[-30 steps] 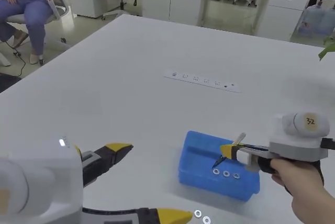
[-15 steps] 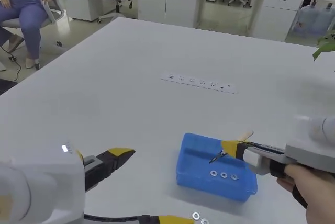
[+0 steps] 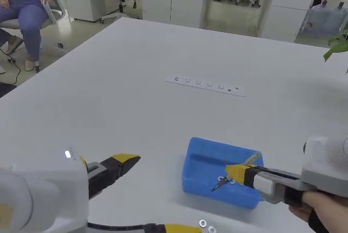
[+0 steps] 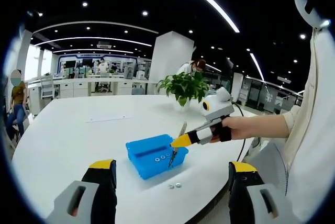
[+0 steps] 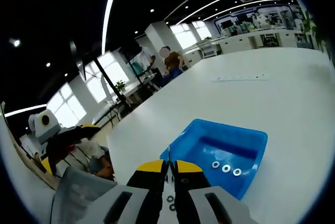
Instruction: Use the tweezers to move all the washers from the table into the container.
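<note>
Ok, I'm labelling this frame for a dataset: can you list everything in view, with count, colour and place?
table: one, white, under everything
container: one, blue, near the table's front edge
washers in the container: three, silver, in a row on its floor
washers on the table: two, silver, side by side in front of the container
tweezers: one, metal, tip over the container
power strip: one, white, mid-table
potted plant: one, green, behind the table
seated person: one, blue trousers, beyond the table
left gripper: yellow-tipped fingers, open
right gripper: yellow-tipped fingers, shut on the tweezers
hand: one, holding the right gripper
</note>
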Available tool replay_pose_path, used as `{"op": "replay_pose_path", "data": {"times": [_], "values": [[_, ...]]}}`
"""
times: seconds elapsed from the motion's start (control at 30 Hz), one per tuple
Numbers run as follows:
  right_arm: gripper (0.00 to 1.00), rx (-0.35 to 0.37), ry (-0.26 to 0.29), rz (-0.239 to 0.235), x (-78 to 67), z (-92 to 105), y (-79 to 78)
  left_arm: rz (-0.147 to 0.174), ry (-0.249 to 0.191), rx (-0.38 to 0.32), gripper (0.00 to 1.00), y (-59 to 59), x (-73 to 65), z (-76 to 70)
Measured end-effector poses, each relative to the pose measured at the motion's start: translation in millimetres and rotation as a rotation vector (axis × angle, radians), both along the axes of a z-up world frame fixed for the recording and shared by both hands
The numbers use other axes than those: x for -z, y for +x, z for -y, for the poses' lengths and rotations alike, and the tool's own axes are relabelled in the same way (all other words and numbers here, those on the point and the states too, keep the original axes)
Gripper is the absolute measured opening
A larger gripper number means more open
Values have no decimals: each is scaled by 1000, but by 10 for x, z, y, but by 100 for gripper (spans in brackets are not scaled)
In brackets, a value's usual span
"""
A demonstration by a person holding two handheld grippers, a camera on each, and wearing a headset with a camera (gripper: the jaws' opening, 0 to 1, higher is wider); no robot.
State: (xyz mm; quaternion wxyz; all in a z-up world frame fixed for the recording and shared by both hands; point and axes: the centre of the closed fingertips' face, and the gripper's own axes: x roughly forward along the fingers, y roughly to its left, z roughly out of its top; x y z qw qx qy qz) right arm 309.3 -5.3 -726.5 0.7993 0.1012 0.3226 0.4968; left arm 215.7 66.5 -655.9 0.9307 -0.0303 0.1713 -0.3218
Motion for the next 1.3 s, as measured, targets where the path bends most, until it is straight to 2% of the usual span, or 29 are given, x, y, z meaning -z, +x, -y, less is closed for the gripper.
{"op": "replay_pose_path", "data": {"times": [0.07, 0.2, 0.3, 0.47, 0.63, 0.73, 0.83, 1.0, 1.07, 1.13, 1.2, 1.3], "values": [[3, -19, -24, -8, 77, 3, -51, -1, 0, 0, 90, -1, 4, -4], [3, -31, -40, -53, 245, 33, -116, -3, 3, 2, 90, -1, 13, -5], [3, -60, -86, -73, 369, 54, -183, -5, 9, 4, 90, 2, 21, -4], [3, -85, -122, -81, 479, 67, -255, -7, 13, 7, 90, -2, 38, 5], [3, -96, -132, -74, 488, 56, -295, -12, 20, 8, 90, -7, 59, 4], [3, -125, -158, -35, 478, 36, -327, -12, 21, 9, 90, -7, 61, 4], [3, -200, -231, 84, 469, 14, -372, -9, 22, 10, 90, -5, 58, 7], [3, -319, -312, 243, 452, -64, -520, -9, 24, 15, 89, -7, 64, 24], [3, -377, -331, 287, 457, -112, -612, -7, 21, 16, 89, -10, 62, 32], [3, -402, -338, 325, 466, -162, -657, -8, 21, 18, 89, -15, 67, 40], [3, -430, -370, 376, 475, -183, -666, -9, 24, 21, 89, -21, 72, 47], [3, -441, -379, 390, 479, -206, -660, -6, 25, 23, 89, -26, 66, 47]]}}
